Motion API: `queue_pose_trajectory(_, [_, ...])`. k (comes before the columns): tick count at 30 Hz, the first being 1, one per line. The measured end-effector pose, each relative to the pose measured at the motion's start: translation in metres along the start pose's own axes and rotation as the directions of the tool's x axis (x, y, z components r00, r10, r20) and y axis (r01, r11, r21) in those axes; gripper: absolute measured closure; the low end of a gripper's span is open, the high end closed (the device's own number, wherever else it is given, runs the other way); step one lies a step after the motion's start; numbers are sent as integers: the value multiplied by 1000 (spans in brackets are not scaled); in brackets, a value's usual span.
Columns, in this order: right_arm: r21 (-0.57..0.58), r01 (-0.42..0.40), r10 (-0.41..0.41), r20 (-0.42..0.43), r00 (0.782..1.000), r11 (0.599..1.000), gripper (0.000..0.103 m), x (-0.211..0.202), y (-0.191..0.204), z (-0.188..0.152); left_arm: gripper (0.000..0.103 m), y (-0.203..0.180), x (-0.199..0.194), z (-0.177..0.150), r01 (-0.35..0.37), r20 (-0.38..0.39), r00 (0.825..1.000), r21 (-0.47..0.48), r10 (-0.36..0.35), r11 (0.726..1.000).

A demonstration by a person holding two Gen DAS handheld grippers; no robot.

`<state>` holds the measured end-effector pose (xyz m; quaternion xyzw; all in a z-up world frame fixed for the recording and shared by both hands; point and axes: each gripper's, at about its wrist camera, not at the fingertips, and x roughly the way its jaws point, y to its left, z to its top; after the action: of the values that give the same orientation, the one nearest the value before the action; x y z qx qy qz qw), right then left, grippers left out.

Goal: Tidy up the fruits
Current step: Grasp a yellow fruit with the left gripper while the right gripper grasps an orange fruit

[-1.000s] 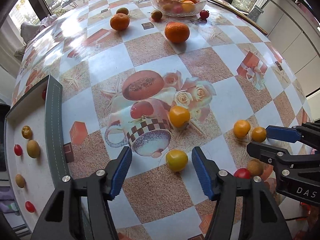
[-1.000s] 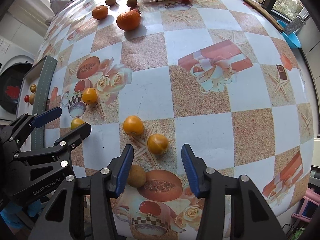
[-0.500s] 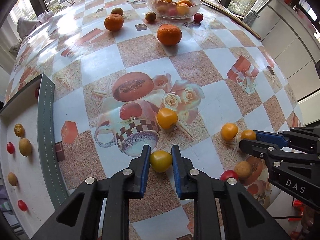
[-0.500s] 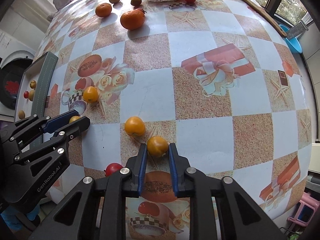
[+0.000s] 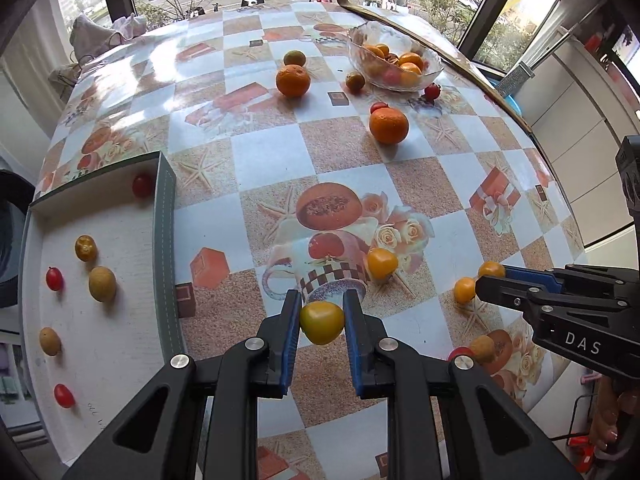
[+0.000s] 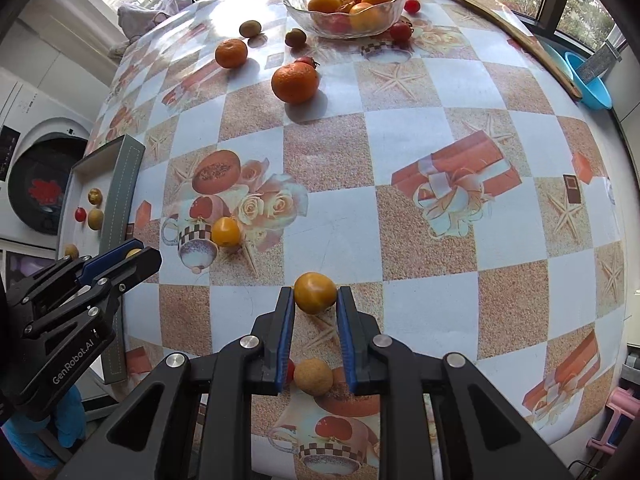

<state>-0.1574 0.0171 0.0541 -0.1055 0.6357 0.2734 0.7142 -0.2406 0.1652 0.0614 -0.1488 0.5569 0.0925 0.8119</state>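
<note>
My left gripper (image 5: pixel 322 322) is shut on a yellow tomato (image 5: pixel 322 323) and holds it above the table. My right gripper (image 6: pixel 315 300) is shut on an orange-yellow tomato (image 6: pixel 315 293), also lifted; it shows at the right of the left wrist view (image 5: pixel 478 280). Another yellow tomato (image 5: pixel 382 263) lies on the printed cup, and one more (image 5: pixel 465 290) sits by the right gripper. A white tray (image 5: pixel 120 320) at the left holds several small fruits. A glass bowl (image 5: pixel 394 62) of fruit stands at the far side.
Two oranges (image 5: pixel 389 125) (image 5: pixel 293 80) and small fruits lie near the bowl. A brown fruit (image 6: pixel 313 376) and a red tomato (image 6: pixel 290 370) lie under my right gripper. The tray's grey rim (image 5: pixel 166 256) stands up. The table edge is close at the right.
Both grippers have shut on their tomatoes and lifted them off the table. The views have pulled back and risen.
</note>
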Motion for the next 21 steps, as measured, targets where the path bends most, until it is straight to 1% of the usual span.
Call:
queue_pose_trajectory(11, [-102,-31,32,6,999,994,80,3,53,20,80,53,-23,-13,-45,33,998,-113,49,993])
queue_pose_trajectory(21, [-234,-75,74,-13,997,969,80,14,125,34,80,108,-44,-39,-89,51,993,-236,104,968])
